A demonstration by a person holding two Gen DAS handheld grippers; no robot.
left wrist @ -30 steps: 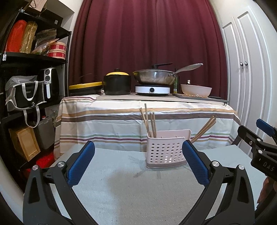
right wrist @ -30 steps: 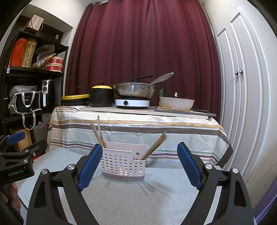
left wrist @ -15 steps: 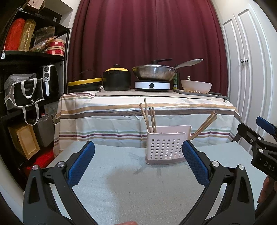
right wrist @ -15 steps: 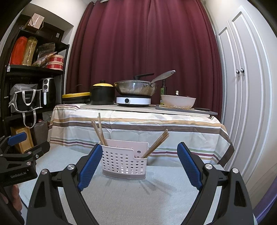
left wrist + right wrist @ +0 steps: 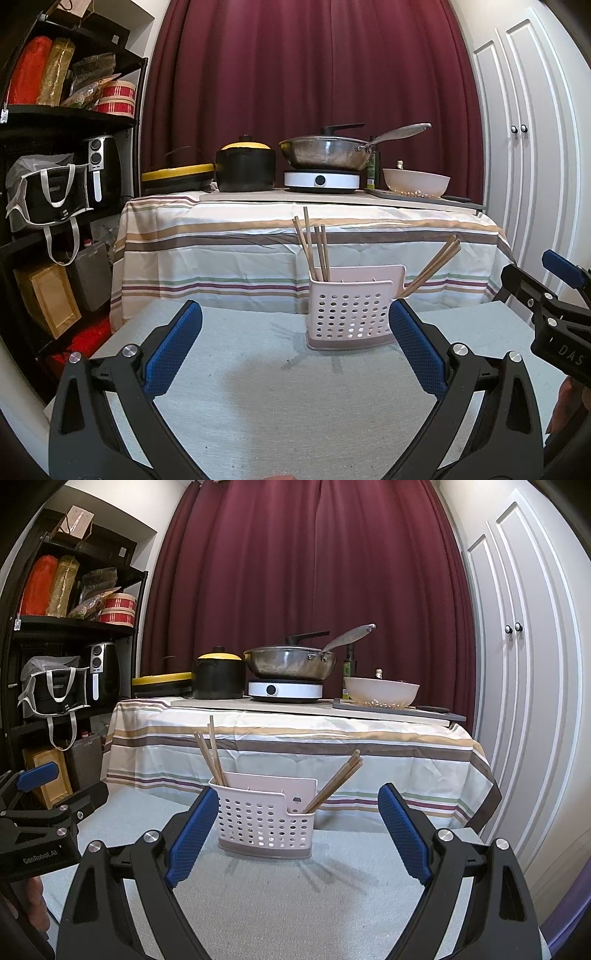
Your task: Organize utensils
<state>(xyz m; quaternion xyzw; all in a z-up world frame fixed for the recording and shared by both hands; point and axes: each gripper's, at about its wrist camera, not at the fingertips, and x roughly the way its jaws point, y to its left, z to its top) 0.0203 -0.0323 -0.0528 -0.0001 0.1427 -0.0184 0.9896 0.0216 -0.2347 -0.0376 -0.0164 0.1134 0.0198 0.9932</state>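
A pale pink perforated utensil holder point(image 5: 351, 310) stands on the grey table point(image 5: 258, 387); it also shows in the right wrist view point(image 5: 266, 821). Several wooden chopsticks point(image 5: 314, 247) stand upright in its left compartment, and others point(image 5: 432, 266) lean out to the right from its right compartment. My left gripper point(image 5: 295, 343) is open and empty, short of the holder. My right gripper point(image 5: 295, 830) is open and empty, with the holder just beyond its fingertips. Each gripper shows at the edge of the other's view.
Behind stands a table with a striped cloth point(image 5: 258, 240) carrying a black pot point(image 5: 245, 168), a wok on a hob point(image 5: 325, 155) and a white bowl point(image 5: 415, 181). A black shelf unit point(image 5: 55, 166) with bags stands at left, white cupboard doors point(image 5: 524, 147) at right.
Both cameras have drifted slightly: the holder sits a little higher and nearer in both views. Both grippers stay open and empty.
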